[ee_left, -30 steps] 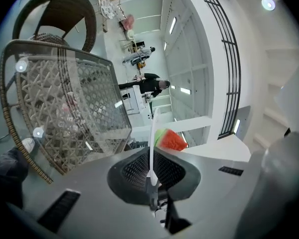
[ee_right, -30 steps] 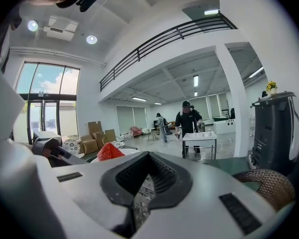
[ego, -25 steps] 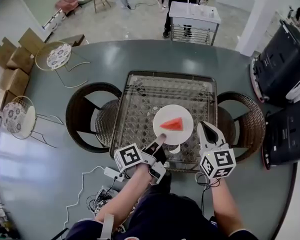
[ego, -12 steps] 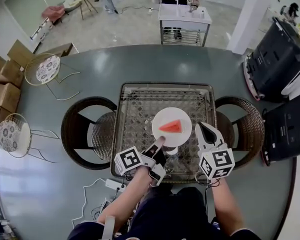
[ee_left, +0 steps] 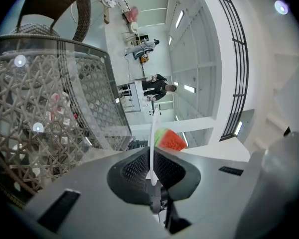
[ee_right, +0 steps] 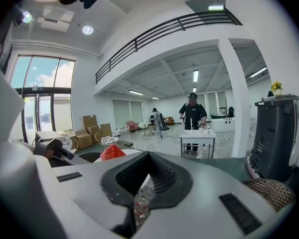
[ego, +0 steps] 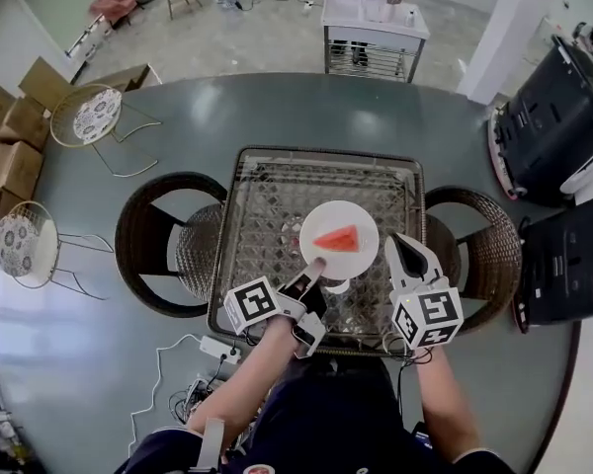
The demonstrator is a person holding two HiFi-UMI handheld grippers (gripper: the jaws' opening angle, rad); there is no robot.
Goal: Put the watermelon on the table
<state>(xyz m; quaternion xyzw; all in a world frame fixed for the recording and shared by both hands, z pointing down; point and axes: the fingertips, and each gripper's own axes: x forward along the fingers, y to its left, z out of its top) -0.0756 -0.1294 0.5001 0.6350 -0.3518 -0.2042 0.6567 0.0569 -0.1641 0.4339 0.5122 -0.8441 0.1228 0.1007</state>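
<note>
A red watermelon wedge [ego: 338, 238] lies on a white plate [ego: 326, 217] over the glass table top [ego: 267, 196]. My left gripper [ego: 313, 266] is shut on the plate's near rim. In the left gripper view the plate [ee_left: 153, 133] stands edge-on between the pads, with the watermelon [ee_left: 169, 139] just beyond. Whether the plate rests on the glass I cannot tell. My right gripper [ego: 407, 251] hovers to the right of the plate, slightly open and holding nothing. The right gripper view shows its jaws [ee_right: 142, 193] with only table weave between them, and the watermelon [ee_right: 111, 152] at the left.
The table has a woven wicker base and stands on a round teal rug. Wicker chairs sit at its left [ego: 158, 240] and right [ego: 479, 250]. A white cart [ego: 374, 30] with a person behind it stands farther off. Black machines [ego: 558, 117] are at the right.
Both grippers have shifted a little farther in over the table, and the plate with the watermelon has gone with the left one. The jaws look unchanged.
</note>
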